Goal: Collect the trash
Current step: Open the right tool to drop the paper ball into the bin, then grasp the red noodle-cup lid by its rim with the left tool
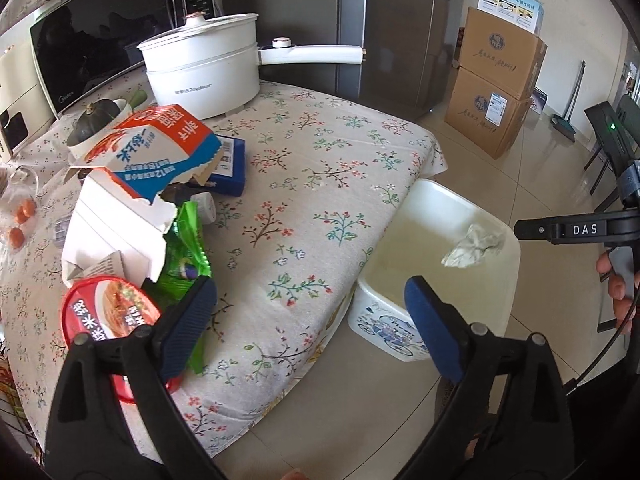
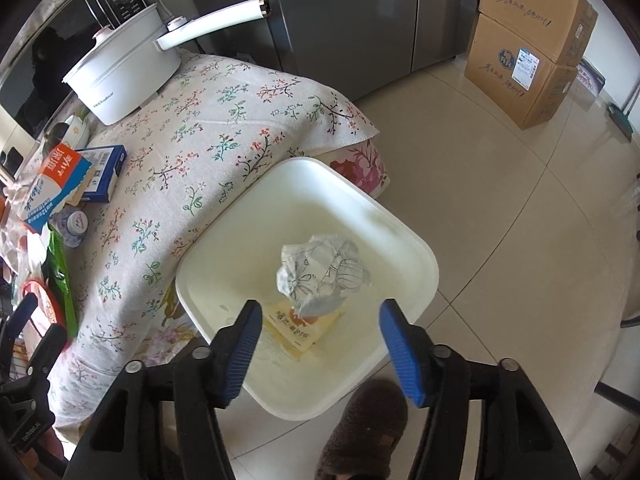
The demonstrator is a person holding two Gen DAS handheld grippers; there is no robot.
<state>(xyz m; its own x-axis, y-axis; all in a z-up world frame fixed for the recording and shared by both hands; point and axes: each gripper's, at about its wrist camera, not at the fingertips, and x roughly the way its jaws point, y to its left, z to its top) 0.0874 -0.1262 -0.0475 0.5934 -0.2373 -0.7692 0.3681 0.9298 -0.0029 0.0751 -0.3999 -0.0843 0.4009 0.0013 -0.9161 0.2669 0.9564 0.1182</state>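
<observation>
My left gripper stands open over the floral tablecloth, with nothing between its blue pads. To its left lies a trash pile: a torn red-and-blue carton, a green wrapper, a red-lidded bowl and a blue box. The left pad overlaps the green wrapper's edge in the view. My right gripper is open above the white bin on the floor. A crumpled paper is under its jaws, clear of both pads, over a yellow packet. I cannot tell whether the paper rests on the bottom.
A white pot with a long handle and a microwave stand at the table's back. A grey fridge and stacked cardboard boxes lie beyond. A person's slippered foot is beside the bin.
</observation>
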